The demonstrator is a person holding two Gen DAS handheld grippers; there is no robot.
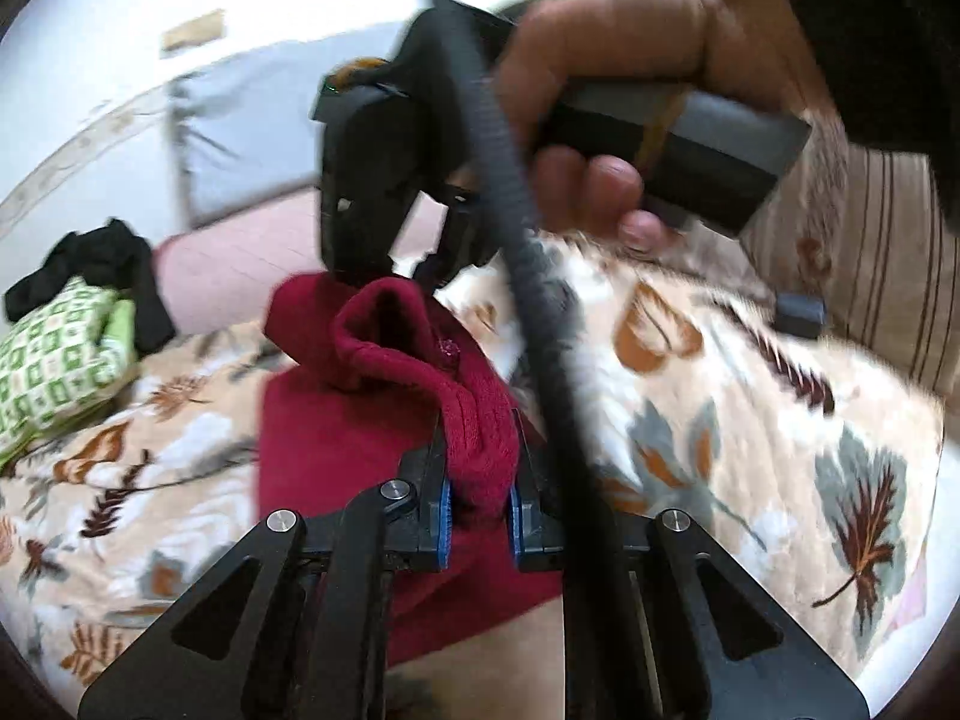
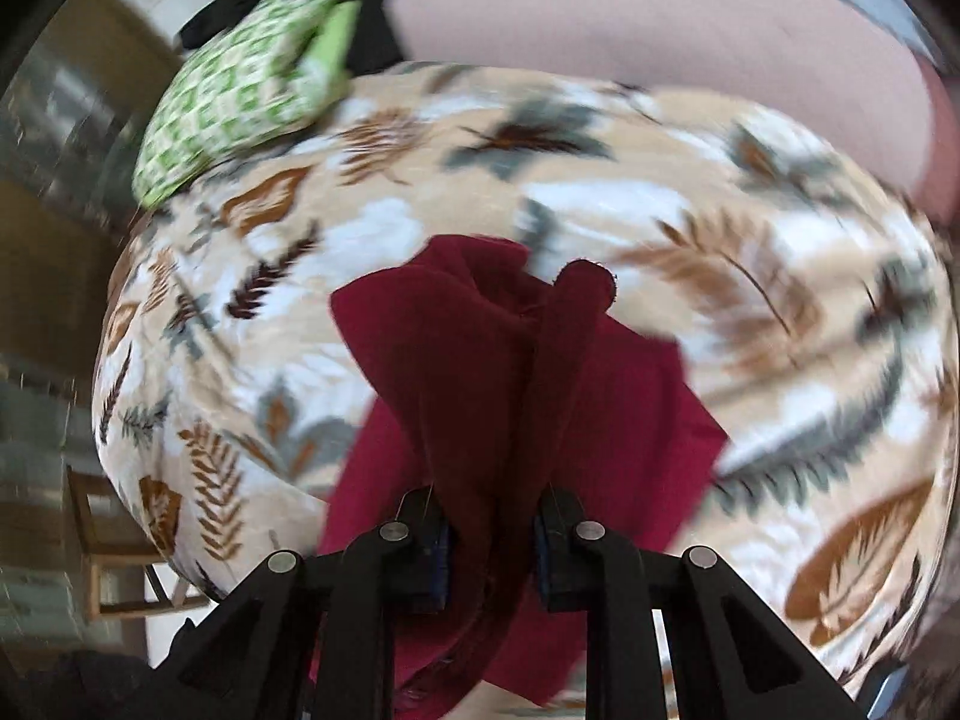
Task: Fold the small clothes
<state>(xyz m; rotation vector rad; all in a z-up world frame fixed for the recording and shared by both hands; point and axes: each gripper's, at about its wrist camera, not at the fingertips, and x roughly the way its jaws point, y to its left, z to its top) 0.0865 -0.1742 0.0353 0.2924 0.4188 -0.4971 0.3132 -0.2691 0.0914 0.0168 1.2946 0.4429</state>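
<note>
A dark red knit garment [image 1: 336, 438] lies partly on the leaf-patterned blanket [image 1: 750, 396] on the bed. My left gripper [image 1: 479, 468] is shut on a bunched ribbed edge of the garment. My right gripper [image 1: 396, 267], held by a hand [image 1: 630, 66], shows in the left wrist view pinching the garment's far edge. In the right wrist view my right gripper [image 2: 492, 516] is shut on a hanging fold of the red garment [image 2: 468, 354], lifted above the blanket [image 2: 720, 210]. Both views are motion-blurred.
A green-and-white patterned cloth [image 1: 54, 354] with a black garment [image 1: 102, 270] on it sits at the bed's far left; both show in the right wrist view [image 2: 240, 96]. A pink sheet [image 1: 240, 258], a grey pillow [image 1: 252, 132] and a striped cushion [image 1: 870, 276] lie beyond. A black cable [image 1: 516, 228] crosses the view.
</note>
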